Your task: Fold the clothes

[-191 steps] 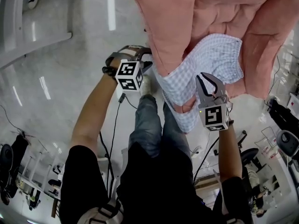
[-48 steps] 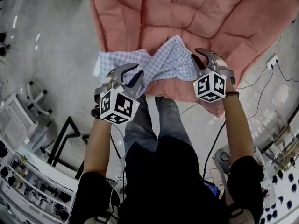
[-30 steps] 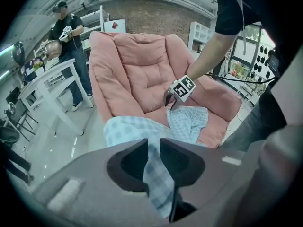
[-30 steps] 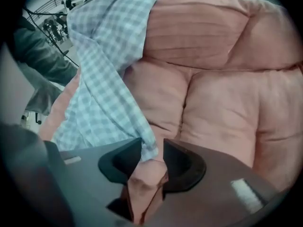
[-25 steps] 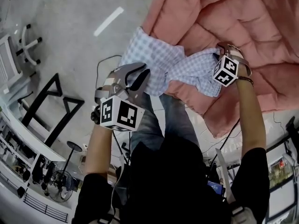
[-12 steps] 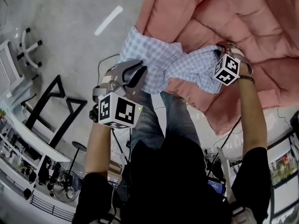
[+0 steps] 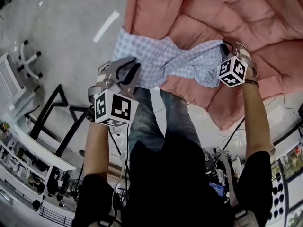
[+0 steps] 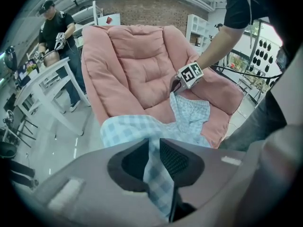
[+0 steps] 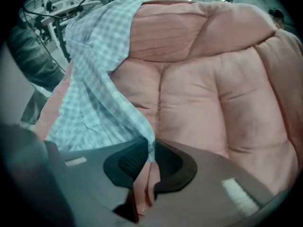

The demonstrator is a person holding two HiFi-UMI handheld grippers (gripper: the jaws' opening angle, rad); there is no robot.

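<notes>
A blue-and-white checked garment (image 7: 161,63) hangs stretched between both grippers over the front edge of a pink padded chair (image 7: 213,13). My left gripper (image 7: 127,73) is shut on its left end; in the left gripper view the checked cloth (image 8: 128,129) runs down between the jaws of the left gripper (image 8: 154,148). My right gripper (image 7: 228,46) has just been closing its jaws and now pinches the garment's right edge. In the right gripper view the right gripper (image 9: 147,157) clamps the checked cloth (image 9: 94,79), with a pinkish fold below it. The right gripper (image 8: 177,85) also shows from the left one.
The pink chair cushion (image 9: 213,79) fills the space behind the garment. A black metal frame (image 7: 57,112) stands on the floor at left, near shelving (image 7: 28,160). Another person (image 8: 54,25) works at a white table (image 8: 42,79) far left.
The right gripper's jaws have closed on the garment's edge and it has lifted slightly. The cloth now stretches flatter between the two grippers. The left gripper has held its grip.
</notes>
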